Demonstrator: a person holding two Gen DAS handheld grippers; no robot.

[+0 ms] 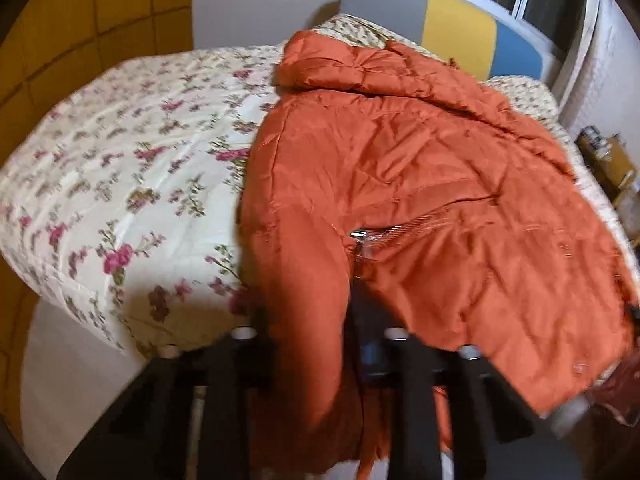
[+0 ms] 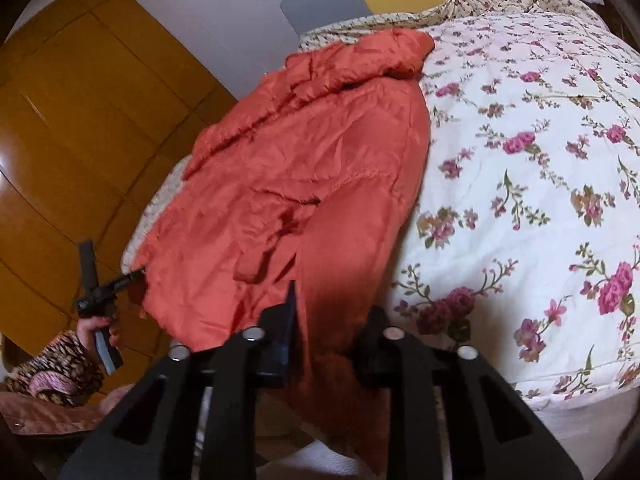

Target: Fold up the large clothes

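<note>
Two grippers are both on one garment: an orange quilted puffer jacket [image 1: 400, 184] lying across a bed covered by a floral quilt [image 1: 120, 168], with its hem hanging off the near edge toward the floor. The left gripper [image 1: 320, 320] has its jaws drawn nearly together on a fold of the jacket's near hem, just below a metal zip [image 1: 362, 240]; orange cloth fills the gap between the black fingers. The right gripper [image 2: 324, 332] likewise stands nearly closed, pinching another fold of hem fabric between its pads. In the right wrist view the left gripper [image 2: 134, 276] shows small at the jacket's far corner, held by a hand [image 2: 100, 330] in a patterned sleeve [image 2: 60, 368]. Judgement on handling: shell looks shiny and thin, probably slick nylon, so a shallow pinch may slide out; padding is soft and puffy, compresses under the pads and springs back, so folds will not hold a crease without pressing. Likely light for its bulk, but floppy, with no stiffness to carry a fold across. Best hold appears to be at hem corners or along stitched seams and the zip edge, where layers are firmer. The hood or collar end [image 1: 340, 64] lies bunched near the headboard [image 1: 460, 28]. Risk: the quilt dragging along with the jacket.
</note>
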